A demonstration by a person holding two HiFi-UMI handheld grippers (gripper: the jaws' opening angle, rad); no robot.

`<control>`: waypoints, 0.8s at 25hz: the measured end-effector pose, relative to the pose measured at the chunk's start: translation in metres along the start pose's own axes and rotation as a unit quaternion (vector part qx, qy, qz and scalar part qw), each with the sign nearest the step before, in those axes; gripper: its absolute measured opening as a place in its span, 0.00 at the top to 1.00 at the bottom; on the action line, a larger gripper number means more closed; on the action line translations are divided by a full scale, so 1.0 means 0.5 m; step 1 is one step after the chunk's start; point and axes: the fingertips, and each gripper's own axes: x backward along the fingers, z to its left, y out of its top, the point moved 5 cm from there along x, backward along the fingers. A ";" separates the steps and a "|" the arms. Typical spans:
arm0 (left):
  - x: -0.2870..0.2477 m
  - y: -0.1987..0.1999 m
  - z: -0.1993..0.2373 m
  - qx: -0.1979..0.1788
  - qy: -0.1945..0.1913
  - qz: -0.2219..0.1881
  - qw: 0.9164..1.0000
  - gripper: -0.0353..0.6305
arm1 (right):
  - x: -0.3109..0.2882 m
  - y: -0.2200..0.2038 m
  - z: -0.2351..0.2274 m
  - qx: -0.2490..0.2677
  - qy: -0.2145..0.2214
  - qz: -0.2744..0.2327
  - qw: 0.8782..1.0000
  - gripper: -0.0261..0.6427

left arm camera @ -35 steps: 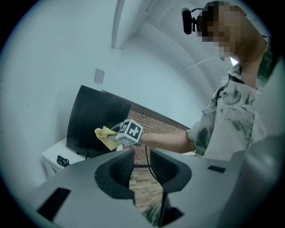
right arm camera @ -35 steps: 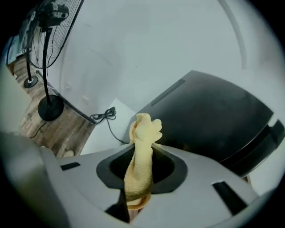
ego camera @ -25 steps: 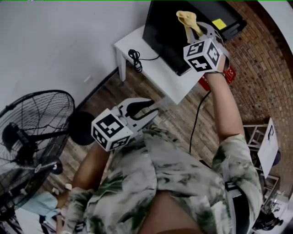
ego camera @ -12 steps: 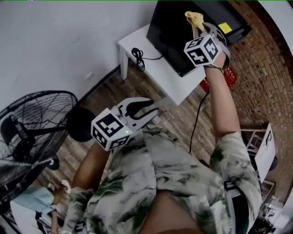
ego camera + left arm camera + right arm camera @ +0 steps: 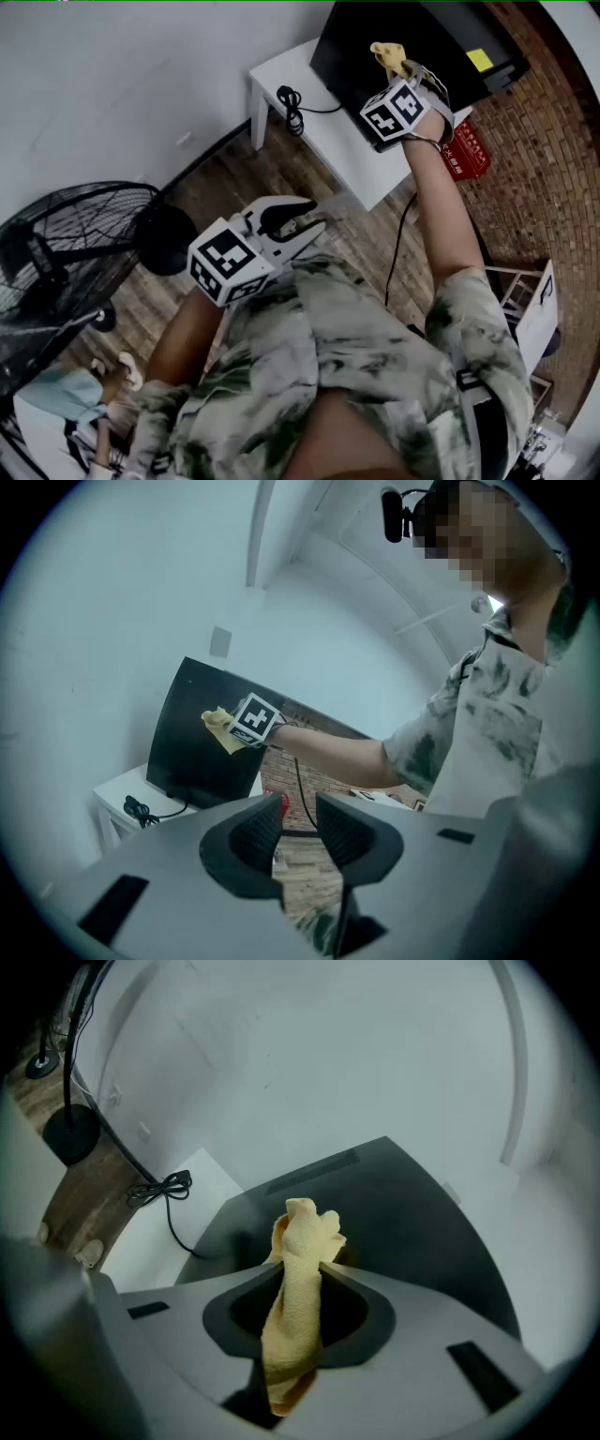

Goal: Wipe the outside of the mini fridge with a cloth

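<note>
1. Right tool [image 5: 303, 1267]: clenched on the yellow cloth [image 5: 301, 1234]. The cloth is bunched into a twisted strip between the two jaws. One end projects past the jaw tips toward the mini fridge [image 5: 375, 36]. The other end hangs back behind the jaws.

2. Cloth position: in the head view the projecting end lies against the black side panel of the mini fridge, near the panel's upper edge. The left gripper view shows it at the upper right part of that panel. Firm contact cannot be confirmed.

3. Left tool [image 5: 298, 819]: released. The jaws stand a narrow gap apart with nothing between them. It is held close to the person's patterned shirt [image 5: 375, 347], well apart from the mini fridge, and it points toward it.

4. Mini fridge: black, upright on a white surface [image 5: 330, 127], against the pale wall. A yellow label [image 5: 481, 59] sits on its top face.

5. Other items:
- A coiled black cable [image 5: 292, 101] lies on the surface just beside the mini fridge.
- A red box [image 5: 465, 153] lies just beside the mini fridge on the other side.
- A black floor fan [image 5: 70, 248] stands on the wooden floor, well apart from the mini fridge.
</note>
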 end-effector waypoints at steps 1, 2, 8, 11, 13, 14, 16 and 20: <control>0.002 -0.003 0.004 0.003 0.002 0.000 1.000 0.78 | -0.006 0.004 0.011 0.002 0.005 0.002 1.000 0.82; 0.004 -0.007 0.006 0.005 0.005 -0.001 1.000 0.78 | -0.012 0.007 0.024 0.001 0.013 0.004 1.000 0.82; 0.016 -0.018 0.017 0.017 0.019 -0.002 1.000 0.78 | -0.074 0.003 0.128 0.001 0.069 0.020 0.997 0.82; 0.020 -0.020 0.023 0.025 0.028 -0.002 0.999 0.78 | -0.105 -0.001 0.178 0.003 0.093 0.029 0.995 0.82; 0.024 -0.025 0.027 0.033 0.031 -0.001 0.999 0.78 | -0.123 -0.001 0.208 0.001 0.109 0.032 0.993 0.82; 0.025 -0.028 0.029 0.036 0.033 0.001 0.999 0.78 | -0.130 0.000 0.221 0.002 0.115 0.034 0.993 0.82; 0.030 -0.034 0.034 0.040 0.038 0.003 0.998 0.78 | -0.146 0.004 0.247 0.004 0.127 0.036 0.991 0.82; 0.038 -0.034 0.039 0.043 0.046 0.003 0.998 0.78 | -0.168 0.010 0.283 -0.001 0.153 0.033 0.988 0.82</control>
